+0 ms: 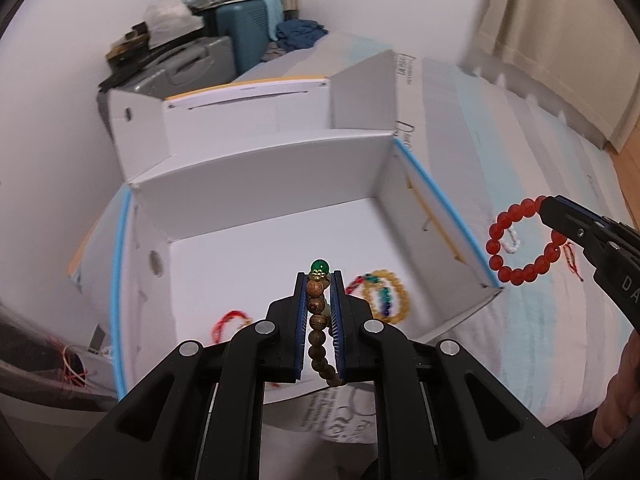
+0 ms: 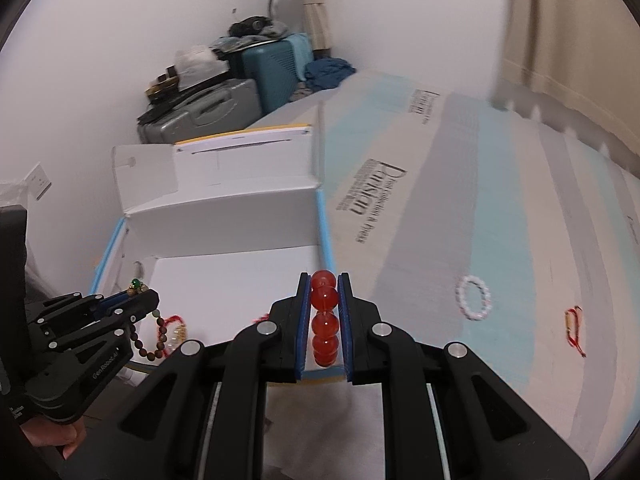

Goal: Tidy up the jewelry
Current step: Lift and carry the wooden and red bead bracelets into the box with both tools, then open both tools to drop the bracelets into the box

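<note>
Two hand-held grippers carrying bead bracelets at an open white box [image 1: 256, 200] on a bed.
L hand-held gripper [image 1: 320, 280] is clamping a wooden-bead bracelet [image 1: 317, 320] w/ green bead above the box; R hand-held gripper [image 2: 325, 280] is clamping a red-bead bracelet [image 2: 325, 320] by the box's right wall. Yellow bracelet [image 1: 386, 296] is lying inside.

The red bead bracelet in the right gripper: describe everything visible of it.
The red bead bracelet is a closed ring of round, glossy, translucent red-orange beads, glass or stone by the look. The right gripper is shut on one stretch of it, with about four beads lined up between the blue pads. In the left wrist view the rest hangs free as an open loop, beside the near right corner of the white box and above the striped bedding. Nothing but the gripper touches it.
</note>
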Action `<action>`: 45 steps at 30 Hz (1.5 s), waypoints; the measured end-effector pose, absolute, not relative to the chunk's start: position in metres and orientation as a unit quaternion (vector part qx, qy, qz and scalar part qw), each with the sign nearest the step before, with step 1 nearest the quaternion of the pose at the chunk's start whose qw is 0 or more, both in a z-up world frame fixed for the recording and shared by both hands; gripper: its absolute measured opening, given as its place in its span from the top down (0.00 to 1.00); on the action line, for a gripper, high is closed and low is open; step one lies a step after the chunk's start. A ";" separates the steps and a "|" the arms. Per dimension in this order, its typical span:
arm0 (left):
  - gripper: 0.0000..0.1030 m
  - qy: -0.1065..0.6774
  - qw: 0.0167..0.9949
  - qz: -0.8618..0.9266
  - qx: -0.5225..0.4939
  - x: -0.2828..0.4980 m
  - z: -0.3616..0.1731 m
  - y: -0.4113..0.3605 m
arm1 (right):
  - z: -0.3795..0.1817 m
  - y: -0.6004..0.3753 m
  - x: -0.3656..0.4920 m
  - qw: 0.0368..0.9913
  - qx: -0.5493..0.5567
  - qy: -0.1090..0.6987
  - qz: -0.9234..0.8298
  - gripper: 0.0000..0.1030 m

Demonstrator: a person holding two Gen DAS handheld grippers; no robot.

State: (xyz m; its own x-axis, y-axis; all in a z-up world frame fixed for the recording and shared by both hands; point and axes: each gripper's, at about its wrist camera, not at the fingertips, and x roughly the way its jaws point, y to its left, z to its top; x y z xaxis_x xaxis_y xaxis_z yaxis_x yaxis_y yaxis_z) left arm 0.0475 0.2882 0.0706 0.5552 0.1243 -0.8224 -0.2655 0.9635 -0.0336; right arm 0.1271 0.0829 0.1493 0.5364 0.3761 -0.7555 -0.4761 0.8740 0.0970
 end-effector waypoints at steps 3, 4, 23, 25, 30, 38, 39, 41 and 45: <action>0.90 0.461 0.875 0.120 -0.082 0.041 0.068 0.303 | 0.148 0.101 0.121 0.871 -0.066 0.415 0.254 0.88; 0.90 0.461 0.875 0.123 -0.084 0.039 0.067 0.307 | 0.147 0.109 0.119 0.869 -0.070 0.416 0.259 0.88; 0.90 0.502 0.845 0.145 -0.110 0.038 0.015 0.355 | 0.091 0.180 0.116 0.830 -0.118 0.465 0.286 0.88; 0.90 0.509 0.841 0.147 -0.112 0.041 0.008 0.358 | 0.083 0.183 0.121 0.825 -0.124 0.474 0.283 0.88; 0.90 0.533 0.824 0.153 -0.116 0.050 -0.012 0.367 | 0.063 0.190 0.128 0.812 -0.138 0.496 0.274 0.88; 0.90 0.568 0.798 0.163 -0.116 0.060 -0.037 0.376 | 0.034 0.199 0.139 0.789 -0.155 0.535 0.259 0.88; 0.90 0.571 0.795 0.165 -0.116 0.061 -0.039 0.377 | 0.031 0.199 0.140 0.788 -0.155 0.537 0.258 0.88; 0.90 0.577 0.791 0.165 -0.116 0.062 -0.040 0.378 | 0.027 0.200 0.141 0.785 -0.156 0.542 0.258 0.88; 0.90 0.582 0.788 0.166 -0.112 0.065 -0.041 0.377 | 0.023 0.202 0.141 0.782 -0.154 0.545 0.261 0.88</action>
